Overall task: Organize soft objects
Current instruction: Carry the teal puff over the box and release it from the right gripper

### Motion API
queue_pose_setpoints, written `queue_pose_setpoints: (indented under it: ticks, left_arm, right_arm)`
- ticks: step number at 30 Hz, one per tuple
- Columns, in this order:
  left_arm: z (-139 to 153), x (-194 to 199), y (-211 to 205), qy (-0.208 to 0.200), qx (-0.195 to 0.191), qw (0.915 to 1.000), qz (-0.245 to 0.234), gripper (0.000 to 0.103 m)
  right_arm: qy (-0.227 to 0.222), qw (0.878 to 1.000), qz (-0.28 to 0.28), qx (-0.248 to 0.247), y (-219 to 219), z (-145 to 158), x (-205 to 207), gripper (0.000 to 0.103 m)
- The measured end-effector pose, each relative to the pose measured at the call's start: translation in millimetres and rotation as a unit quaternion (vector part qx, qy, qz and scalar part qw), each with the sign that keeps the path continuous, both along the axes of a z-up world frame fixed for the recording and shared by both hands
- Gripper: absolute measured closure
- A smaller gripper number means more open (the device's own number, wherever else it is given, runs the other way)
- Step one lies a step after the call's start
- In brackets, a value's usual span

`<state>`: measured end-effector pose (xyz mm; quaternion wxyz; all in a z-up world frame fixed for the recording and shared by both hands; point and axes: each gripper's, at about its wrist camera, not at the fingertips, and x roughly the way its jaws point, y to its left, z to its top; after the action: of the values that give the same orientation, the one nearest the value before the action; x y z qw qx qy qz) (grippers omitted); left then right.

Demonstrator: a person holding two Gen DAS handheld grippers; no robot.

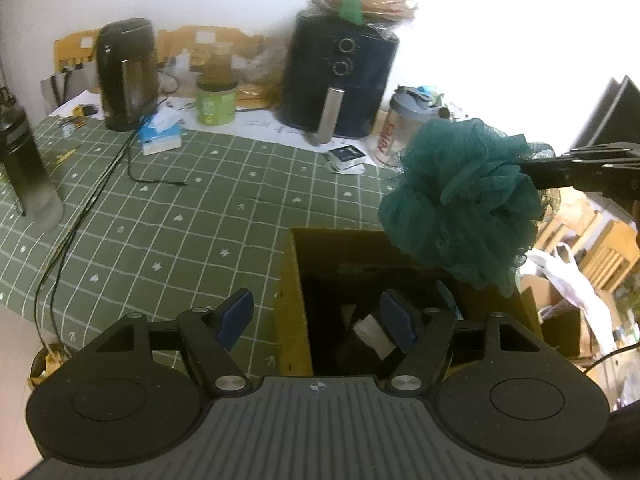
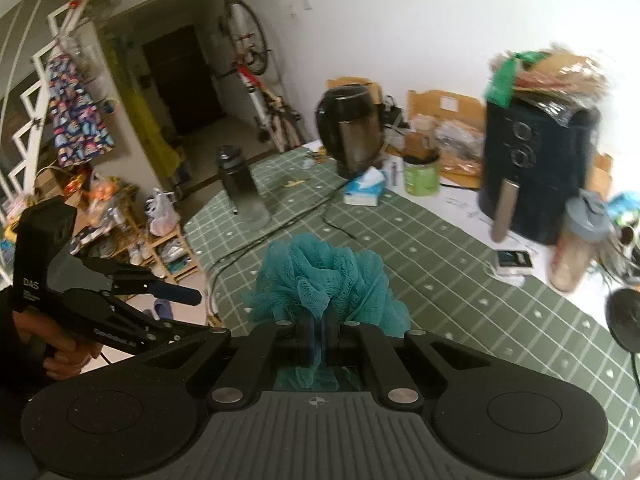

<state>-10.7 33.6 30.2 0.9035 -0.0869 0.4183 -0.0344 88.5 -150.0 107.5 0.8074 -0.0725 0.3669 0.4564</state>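
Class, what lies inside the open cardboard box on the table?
Inside the cardboard box, a dark object with a pale patch shows; shadow and the left gripper hide the rest.

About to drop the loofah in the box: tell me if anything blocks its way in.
Nothing visible does. The right tool holds the loofah just above the open box. The left tool hangs open over the box's near side, apart from the loofah. Some items already lie inside.

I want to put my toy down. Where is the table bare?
The green cloth is bare in the middle, between the black cable, the box and the air fryer. The back edge is crowded: kettle, tissues, green tub, bottle.
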Motion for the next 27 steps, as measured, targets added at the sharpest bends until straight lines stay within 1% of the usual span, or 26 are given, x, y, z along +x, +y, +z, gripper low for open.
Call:
queue_pose_setpoints:
  ticks: [2,3,5,6,7,8,9,10,13,17,21,27]
  left_arm:
    - [0,-4,3,0.000,-0.001,0.9999,0.010,0.033]
    - [0,-6,4,-0.001,-0.002,0.9999,0.015,0.033]
    - [-1,-9,6,-0.001,-0.005,0.9997,0.025,0.033]
    - [-2,-10,7,0.001,-0.006,0.9996,0.029,0.033]
    - [-3,-13,8,0.002,-0.007,0.9995,0.031,0.033]
    - [-3,-12,7,0.003,-0.007,0.9994,0.034,0.033]
    - [-3,-13,7,0.002,-0.006,0.9994,0.035,0.033]
    - [-2,-15,7,0.001,-0.006,0.9993,0.036,0.033]
    - [-1,-18,9,-0.002,-0.007,0.9991,0.042,0.033]
    - [-4,-17,9,0.003,-0.008,0.9988,0.048,0.033]
    - [-3,-16,5,0.002,-0.006,0.9992,0.040,0.033]
    - [1,-12,3,-0.002,0.001,0.9996,0.029,0.033]
  right_arm:
    - [0.002,1.000,0.012,0.002,7,0,0,0.097]
    - [0.006,1.000,0.021,-0.001,12,-3,2,0.093]
    - [0.018,0.999,0.033,-0.022,22,-15,4,0.080]
    - [0.015,0.999,0.029,-0.032,24,-19,3,0.062]
    - [0.010,0.999,0.026,-0.039,26,-24,2,0.040]
    - [0.008,0.999,0.027,-0.041,26,-27,0,0.031]
    - [0.005,0.999,0.031,-0.041,26,-29,-3,0.019]
    - [0.002,0.999,0.034,-0.041,25,-30,-5,0.014]
    - [0.001,0.998,0.033,-0.052,24,-35,-6,0.006]
    - [0.010,0.998,0.019,-0.060,17,-44,-4,0.004]
    - [0.009,0.998,0.008,-0.066,9,-51,0,0.000]
    - [0.000,0.997,-0.025,-0.072,-2,-52,9,0.000]
